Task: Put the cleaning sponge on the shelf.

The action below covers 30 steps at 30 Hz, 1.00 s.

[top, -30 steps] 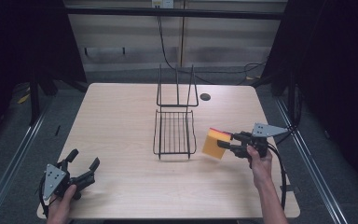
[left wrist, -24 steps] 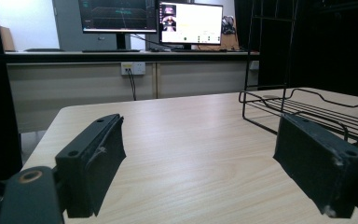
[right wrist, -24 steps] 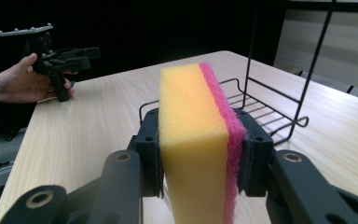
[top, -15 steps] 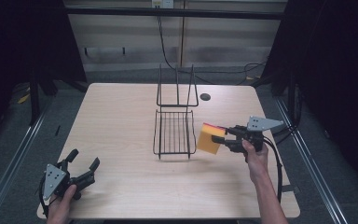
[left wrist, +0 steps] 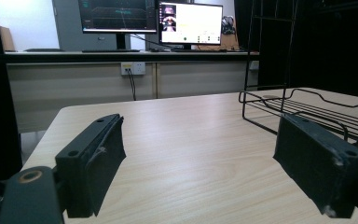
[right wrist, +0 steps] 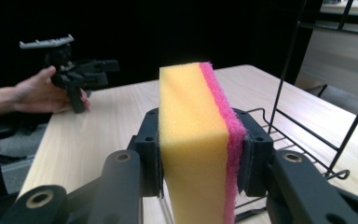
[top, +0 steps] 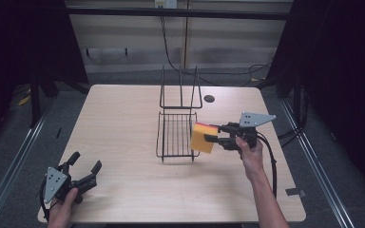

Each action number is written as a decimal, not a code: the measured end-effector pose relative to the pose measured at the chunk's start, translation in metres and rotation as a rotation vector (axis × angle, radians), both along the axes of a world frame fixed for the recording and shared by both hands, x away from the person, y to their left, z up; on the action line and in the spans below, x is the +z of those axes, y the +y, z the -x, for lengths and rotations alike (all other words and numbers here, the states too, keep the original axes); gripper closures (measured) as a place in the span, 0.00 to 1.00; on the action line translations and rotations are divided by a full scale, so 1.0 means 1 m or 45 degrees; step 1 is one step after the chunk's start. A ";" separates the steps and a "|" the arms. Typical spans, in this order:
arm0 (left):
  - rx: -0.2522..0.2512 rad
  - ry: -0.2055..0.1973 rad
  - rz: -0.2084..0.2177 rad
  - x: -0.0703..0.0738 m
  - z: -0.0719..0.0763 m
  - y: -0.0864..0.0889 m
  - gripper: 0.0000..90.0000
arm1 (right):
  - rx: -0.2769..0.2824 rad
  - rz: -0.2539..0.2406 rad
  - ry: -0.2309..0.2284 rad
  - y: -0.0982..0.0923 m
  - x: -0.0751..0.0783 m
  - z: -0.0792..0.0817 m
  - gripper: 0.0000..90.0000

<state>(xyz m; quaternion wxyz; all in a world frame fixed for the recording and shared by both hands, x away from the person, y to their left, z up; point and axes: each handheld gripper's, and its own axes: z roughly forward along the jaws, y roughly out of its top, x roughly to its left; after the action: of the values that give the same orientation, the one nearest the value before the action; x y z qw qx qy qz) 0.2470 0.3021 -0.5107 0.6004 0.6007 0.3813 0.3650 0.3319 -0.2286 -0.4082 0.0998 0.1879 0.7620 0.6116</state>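
Observation:
A yellow sponge [top: 202, 137] with a pink scouring side [right wrist: 228, 140] is held upright in my right gripper [top: 211, 135], whose jaws are shut on its two faces. It hangs above the table at the right edge of a black wire rack [top: 177, 132], just over the rack's low tray. The sponge [right wrist: 193, 144] stands between the pads in the right gripper view, with the rack [right wrist: 307, 121] to its right. My left gripper [top: 83, 164] rests open near the table's front left corner, nothing between its pads [left wrist: 98, 163]. The rack [left wrist: 307, 109] lies ahead and to the right of it.
The wooden table [top: 123, 118] has a round cable hole [top: 209, 99] behind the rack. The rack's tall wire back [top: 180, 88] stands upright at its far end. Cables hang behind the table. Monitors [left wrist: 149, 18] stand on a desk beyond the far edge.
My right gripper has carried the sponge left and upward, from beside the rack to its right edge. The left gripper has stayed put.

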 end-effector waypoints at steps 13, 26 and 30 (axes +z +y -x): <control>-0.005 0.001 0.002 0.000 0.000 0.000 0.17 | 0.081 0.018 0.016 0.023 0.003 -0.017 0.66; -0.002 0.000 0.000 0.000 0.000 0.000 0.17 | 0.121 -0.006 0.046 0.044 -0.006 -0.030 0.66; 0.000 0.000 0.000 0.000 0.000 0.000 0.17 | 0.135 0.000 0.051 0.048 -0.008 -0.034 0.66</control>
<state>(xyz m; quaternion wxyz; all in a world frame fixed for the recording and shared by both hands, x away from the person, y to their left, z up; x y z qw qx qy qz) 0.2470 0.3022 -0.5107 0.6005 0.6007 0.3812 0.3648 0.3657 -0.1802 -0.4163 0.0519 0.1594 0.7728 0.6121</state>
